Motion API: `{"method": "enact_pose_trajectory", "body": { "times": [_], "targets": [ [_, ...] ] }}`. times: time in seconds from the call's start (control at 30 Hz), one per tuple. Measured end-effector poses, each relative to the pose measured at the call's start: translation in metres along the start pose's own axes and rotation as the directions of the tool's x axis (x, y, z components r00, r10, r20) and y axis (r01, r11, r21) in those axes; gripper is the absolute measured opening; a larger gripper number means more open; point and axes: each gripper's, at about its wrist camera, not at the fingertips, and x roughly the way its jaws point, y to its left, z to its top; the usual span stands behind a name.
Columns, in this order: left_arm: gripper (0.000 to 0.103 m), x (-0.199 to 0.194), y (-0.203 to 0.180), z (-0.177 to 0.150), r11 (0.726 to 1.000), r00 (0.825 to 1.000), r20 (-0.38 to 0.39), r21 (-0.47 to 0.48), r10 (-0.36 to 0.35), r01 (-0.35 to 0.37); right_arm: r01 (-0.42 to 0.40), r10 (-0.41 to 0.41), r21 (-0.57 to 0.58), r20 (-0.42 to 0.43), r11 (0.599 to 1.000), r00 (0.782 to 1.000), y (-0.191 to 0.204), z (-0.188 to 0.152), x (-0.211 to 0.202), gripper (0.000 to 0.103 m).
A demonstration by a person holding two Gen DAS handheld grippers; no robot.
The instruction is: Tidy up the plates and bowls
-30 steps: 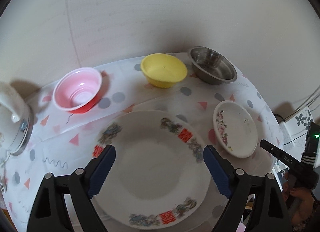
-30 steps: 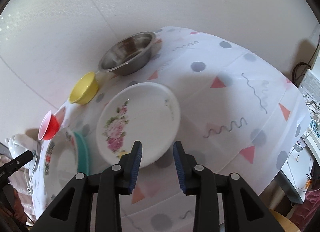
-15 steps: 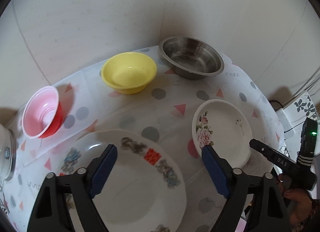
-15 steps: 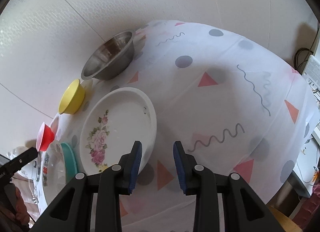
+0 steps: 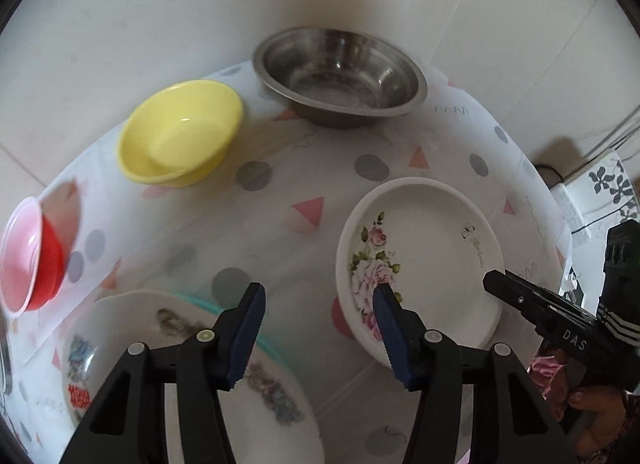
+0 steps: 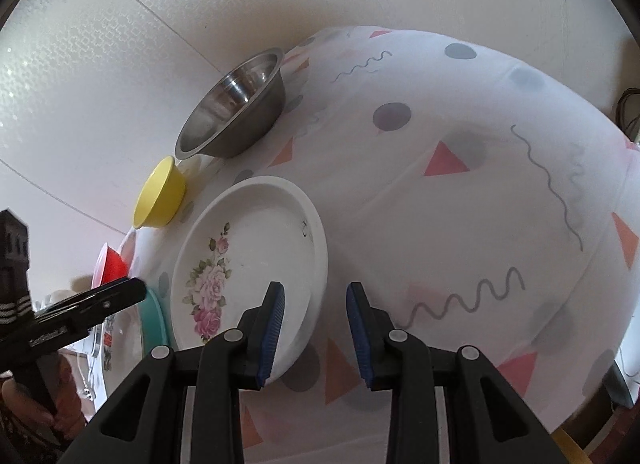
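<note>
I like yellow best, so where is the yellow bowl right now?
In the left wrist view the yellow bowl sits upper left on the patterned tablecloth, near the wall, between the steel bowl and the red bowl.

Three bowls [image 5: 180, 132], three plates [image 5: 420, 260], two claws [image 5: 320, 332] on one table [image 6: 460, 204]
</note>
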Motion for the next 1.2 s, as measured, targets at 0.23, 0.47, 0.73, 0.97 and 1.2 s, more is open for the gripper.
{"method": "enact_pose_trajectory", "body": {
  "times": [0.23,0.47,0.73,0.97,1.2],
  "targets": [
    [0.055,0.024,-0.002,0.013,0.998,0.997,-0.066,-0.035,-0.045,0.042,-0.038,0.038,0.013,-0.021,0.999,0.999,-0.006,0.004,0.005,0.032],
    [0.028,0.043,-0.011,0.02,0.999,0.992,-0.124,-0.011,-0.038,0.037,-0.094,0.093,-0.015,-0.032,0.995,0.995,-0.009,0.004,0.007,0.032],
    [0.018,0.057,-0.014,0.024,0.998,0.986,-0.156,-0.027,-0.059,0.056,-0.103,0.101,-0.031,-0.049,0.994,0.994,-0.009,0.009,0.011,0.021],
    [0.018,0.061,-0.015,0.025,0.996,0.981,-0.172,-0.031,-0.091,0.087,-0.115,0.111,-0.053,-0.07,0.992,0.991,-0.005,0.014,0.015,0.021],
    [0.021,0.061,-0.019,0.021,0.996,0.971,-0.219,-0.019,-0.094,0.092,-0.114,0.111,-0.038,-0.083,0.993,0.99,-0.01,0.018,0.017,0.011]
  ]
}}
